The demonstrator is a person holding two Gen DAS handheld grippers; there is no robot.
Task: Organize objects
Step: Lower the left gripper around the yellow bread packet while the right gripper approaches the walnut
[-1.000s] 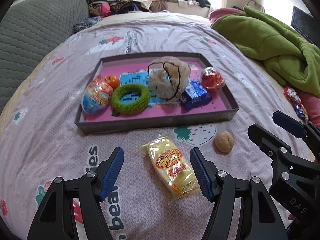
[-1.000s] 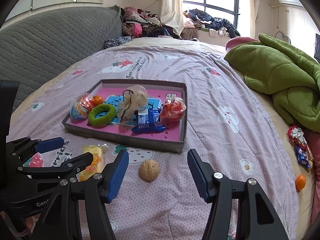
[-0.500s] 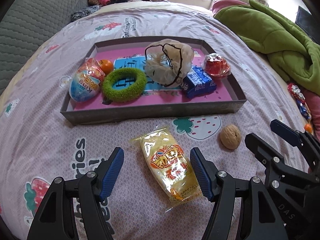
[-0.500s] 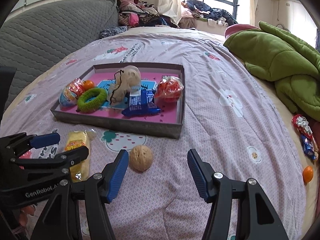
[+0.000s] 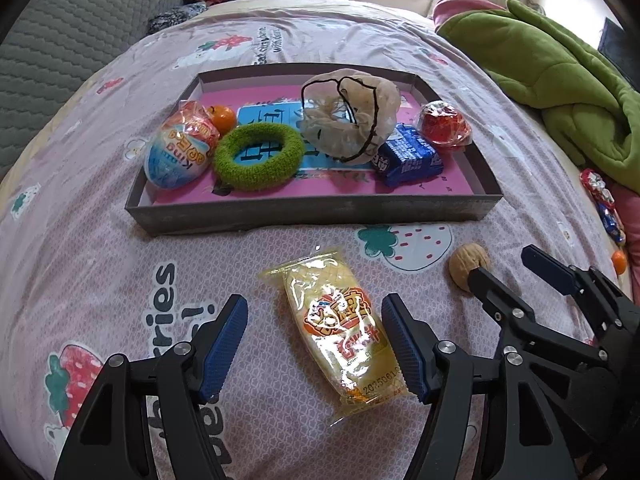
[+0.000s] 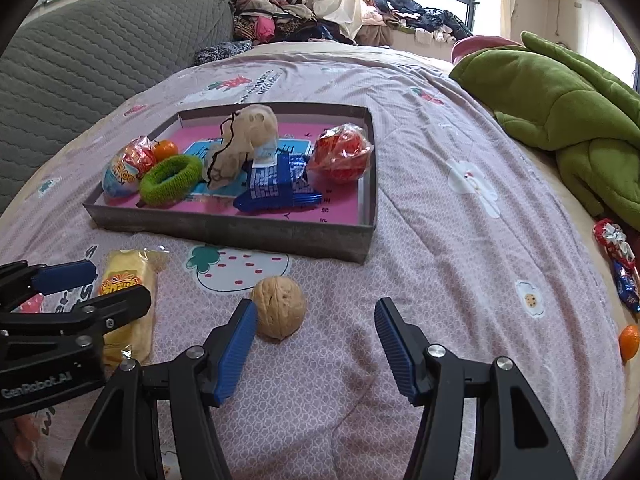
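- The bedspread (image 5: 100, 240), pink with strawberry prints, lies under everything.
- A green blanket (image 6: 560, 100) is heaped well to the right of the tray.
- The tray (image 5: 312, 210), a shallow grey box with a pink floor, sits mid-bed. Inside it, from left to right, are a foil egg (image 5: 180, 152), a small orange (image 5: 223, 117), a green fuzzy ring (image 5: 258, 156), a beige net pouch (image 5: 348, 116), a blue packet (image 5: 408, 156) and a red wrapped ball (image 5: 444, 122).
- The left gripper (image 5: 314, 346) hangs in front of the tray, its jaws spread wide with nothing clamped. The yellow snack pack (image 5: 340, 328) lies flat on the bedspread between them, close to the right pad.
- The right gripper (image 6: 316, 346) stands wide apart too, gripping nothing.
- The walnut (image 6: 279, 306) rests in front of the tray's right half, just beside the right gripper's left pad; whether it touches cannot be told.
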